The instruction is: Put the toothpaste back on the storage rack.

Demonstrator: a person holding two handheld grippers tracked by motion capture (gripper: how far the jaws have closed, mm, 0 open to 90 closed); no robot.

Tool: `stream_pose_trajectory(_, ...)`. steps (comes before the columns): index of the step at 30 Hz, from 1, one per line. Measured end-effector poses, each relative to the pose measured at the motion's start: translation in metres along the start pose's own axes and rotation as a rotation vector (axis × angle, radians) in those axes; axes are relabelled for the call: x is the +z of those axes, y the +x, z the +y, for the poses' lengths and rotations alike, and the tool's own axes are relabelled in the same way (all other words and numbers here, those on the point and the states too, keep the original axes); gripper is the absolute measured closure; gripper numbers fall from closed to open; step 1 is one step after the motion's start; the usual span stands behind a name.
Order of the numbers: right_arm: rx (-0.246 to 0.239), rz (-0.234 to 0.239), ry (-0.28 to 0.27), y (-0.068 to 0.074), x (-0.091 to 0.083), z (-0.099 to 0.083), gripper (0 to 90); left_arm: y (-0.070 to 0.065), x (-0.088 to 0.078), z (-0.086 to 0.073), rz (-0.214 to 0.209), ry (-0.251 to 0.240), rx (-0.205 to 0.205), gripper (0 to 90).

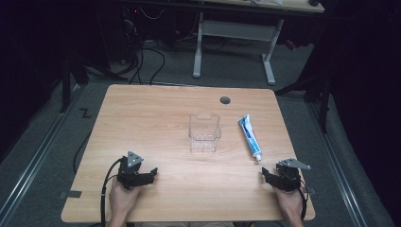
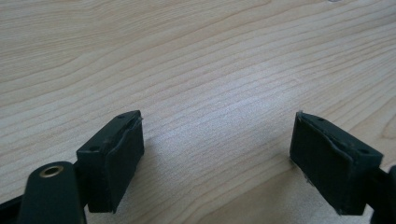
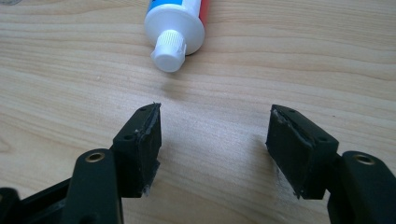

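Right gripper (image 3: 214, 135): jaws spread wide with nothing between them, only bare wood showing in the gap; seen in the high view (image 1: 270, 177) at the near right corner of the table (image 1: 156, 109), held in the person's right hand (image 1: 289, 201). Just ahead of its jaws lies the toothpaste tube (image 3: 180, 21), flat on the wood, its white cap (image 3: 169, 52) pointing toward the gripper and apart from both pads. In the high view the tube (image 1: 249, 137) lies lengthwise, cap end nearest the person, just to the right of a clear plastic box (image 1: 204, 133) that stands upright and open-topped near the middle of the table. Left gripper (image 2: 217, 149): jaws likewise wide apart and holding nothing, low over bare wood; in the high view (image 1: 150, 174) it sits at the near left, well apart from box and tube, held in the left hand (image 1: 122, 197). A round hole (image 1: 225, 100) marks the far side of the tabletop.
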State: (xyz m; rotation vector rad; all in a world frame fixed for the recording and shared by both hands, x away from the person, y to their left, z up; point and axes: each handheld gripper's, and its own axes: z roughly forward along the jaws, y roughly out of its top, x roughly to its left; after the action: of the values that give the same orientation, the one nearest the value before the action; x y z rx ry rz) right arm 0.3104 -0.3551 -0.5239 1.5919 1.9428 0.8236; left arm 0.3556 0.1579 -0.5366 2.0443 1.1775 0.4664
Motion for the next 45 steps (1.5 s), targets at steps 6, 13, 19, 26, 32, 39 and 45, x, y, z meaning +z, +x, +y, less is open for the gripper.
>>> stream_pose_trajectory(6, -0.030, 0.001, -0.031, 0.001, -0.014, 0.004, 36.9, -0.001, 0.000, 0.000, 0.007, 0.000, 0.005, 18.2)
stream_pose_trajectory(13, -0.051, 0.034, -0.063, 0.008, -0.024, 0.017, 39.7, -0.002, 0.001, 0.000, 0.017, 0.007, 0.017, 18.1)
stream_pose_trajectory(19, -0.023, 0.082, -0.080, 0.009, -0.023, 0.029, 41.1, -0.002, 0.001, 0.000, 0.017, 0.007, 0.018, 18.1)
stream_pose_trajectory(26, -0.022, 0.106, -0.077, 0.010, -0.018, 0.045, 44.6, -0.002, 0.001, 0.000, 0.017, 0.007, 0.018, 18.1)
stream_pose_trajectory(32, -0.056, 0.108, -0.059, 0.014, -0.014, 0.064, 45.9, -0.002, 0.001, 0.000, 0.017, 0.007, 0.017, 18.1)
stream_pose_trajectory(39, -0.053, 0.152, -0.050, 0.022, -0.008, 0.084, 45.5, -0.002, 0.001, 0.000, 0.016, 0.006, 0.017, 18.2)
stream_pose_trajectory(45, -0.083, 0.130, -0.031, 0.029, 0.002, 0.098, 44.0, -0.002, 0.001, 0.000, 0.016, 0.007, 0.017, 18.3)
